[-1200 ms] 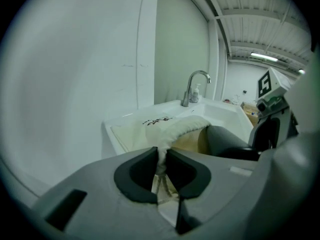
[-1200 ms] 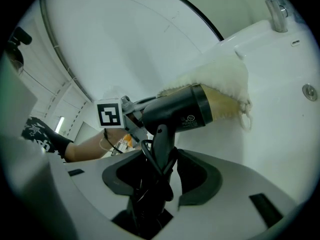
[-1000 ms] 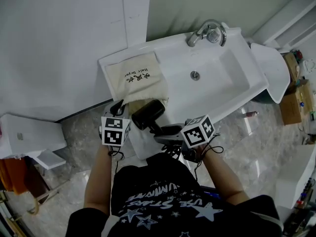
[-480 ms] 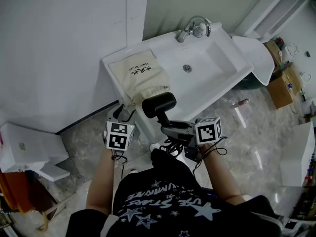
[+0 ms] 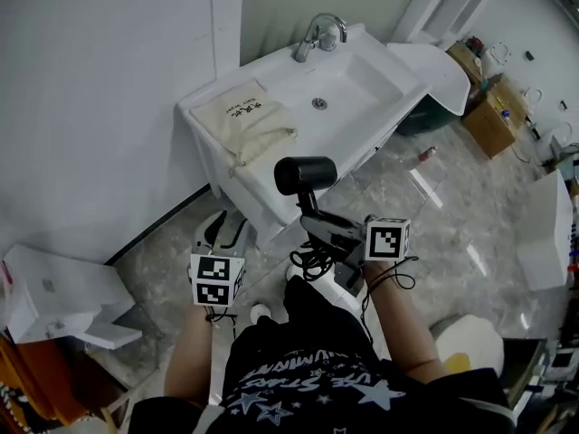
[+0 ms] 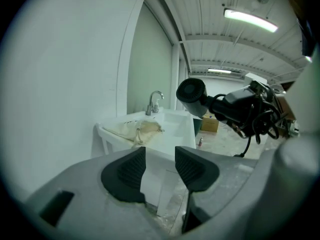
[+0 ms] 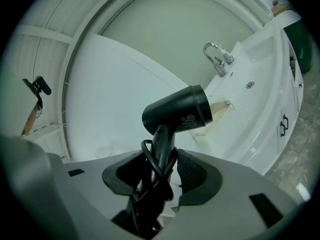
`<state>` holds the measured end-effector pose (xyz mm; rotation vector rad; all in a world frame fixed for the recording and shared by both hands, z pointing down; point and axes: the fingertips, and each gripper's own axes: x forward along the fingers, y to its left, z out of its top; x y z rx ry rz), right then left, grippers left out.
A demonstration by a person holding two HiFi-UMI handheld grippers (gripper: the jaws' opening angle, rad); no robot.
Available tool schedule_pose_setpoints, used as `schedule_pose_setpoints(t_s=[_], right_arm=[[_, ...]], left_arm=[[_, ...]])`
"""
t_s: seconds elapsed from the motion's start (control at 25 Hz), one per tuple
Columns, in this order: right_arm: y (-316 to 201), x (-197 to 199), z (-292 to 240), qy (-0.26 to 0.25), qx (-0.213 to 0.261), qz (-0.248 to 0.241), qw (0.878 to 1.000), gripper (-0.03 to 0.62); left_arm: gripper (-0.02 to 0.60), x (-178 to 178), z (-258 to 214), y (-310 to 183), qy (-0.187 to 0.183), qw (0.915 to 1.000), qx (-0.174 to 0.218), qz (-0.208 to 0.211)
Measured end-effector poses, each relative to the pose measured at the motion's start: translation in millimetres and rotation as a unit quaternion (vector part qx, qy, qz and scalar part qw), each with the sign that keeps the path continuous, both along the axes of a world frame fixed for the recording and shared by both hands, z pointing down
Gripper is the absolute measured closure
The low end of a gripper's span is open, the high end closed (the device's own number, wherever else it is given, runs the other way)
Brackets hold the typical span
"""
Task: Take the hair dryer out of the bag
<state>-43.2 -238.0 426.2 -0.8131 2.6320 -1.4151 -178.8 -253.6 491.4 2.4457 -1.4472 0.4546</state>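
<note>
- Left gripper (image 6: 160, 170): the ribbed pads (image 6: 131, 171) stand apart, and I see only floor and the white basin support in the gap. The jaws are closing on nothing. In the head view this gripper sits at 7 o'clock of the hair dryer, well apart from it. I judge it is unloaded because its work at the bag is done.
- Right gripper (image 7: 162, 173): the jaws pinch the hair dryer (image 7: 177, 114) by its handle. Loops of the power cord (image 7: 150, 159) are trapped between the pads alongside the handle. In my judgement, gripping handle and cord together keeps the cord from trailing or snagging.
- Hair dryer: it is held in the air in front of the washbasin, with the barrel at the far end of the handle. It is wholly outside the bag, so I rate the extraction as essentially complete.
- Drawstring bag (image 5: 246, 120): it lies at 11 o'clock of the dryer, flat and slack on the left deck of the washbasin (image 5: 362, 84). Its gathered mouth faces the near edge, and it looks empty.
- Faucet (image 5: 321, 33): it stands at 12 o'clock, behind the bowl, and is not involved.
</note>
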Motion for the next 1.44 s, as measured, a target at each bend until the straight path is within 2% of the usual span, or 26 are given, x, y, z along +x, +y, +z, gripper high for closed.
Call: schedule_pose_setpoints(t_s=[0.12, 0.24, 0.32, 0.52, 0.92, 1.2, 1.44], right_arm=[[18, 7, -5, 0.004, 0.011, 0.027, 1.000, 0.396], [35, 11, -9, 0.011, 0.025, 0.042, 0.999, 0.396], [47, 15, -9, 0.013, 0.028, 0.049, 0.998, 0.395], [75, 27, -5, 0.009, 0.021, 0.051, 0.998, 0.396], [137, 76, 9, 0.025, 0.033, 0.028, 0.999, 0.396], [202, 112, 17, 0.024, 0.041, 0.008, 0.999, 0.396], [260, 131, 17, 0.027, 0.038, -0.001, 0.999, 0.396]], left_arm=[[0.442, 6, -15, 24, 0.020, 0.9997, 0.012, 0.006], [0.511, 12, -28, 44, 0.024, 0.9993, 0.027, 0.013], [0.535, 17, -32, 57, 0.025, 0.9992, 0.028, 0.015], [0.554, 33, -33, 91, 0.020, 0.9994, 0.023, 0.014], [0.554, 86, -38, 159, 0.001, 0.9997, 0.026, 0.000], [0.554, 129, -36, 223, -0.009, 0.9994, 0.031, -0.013], [0.554, 147, -38, 279, -0.007, 0.9994, 0.028, -0.020]])
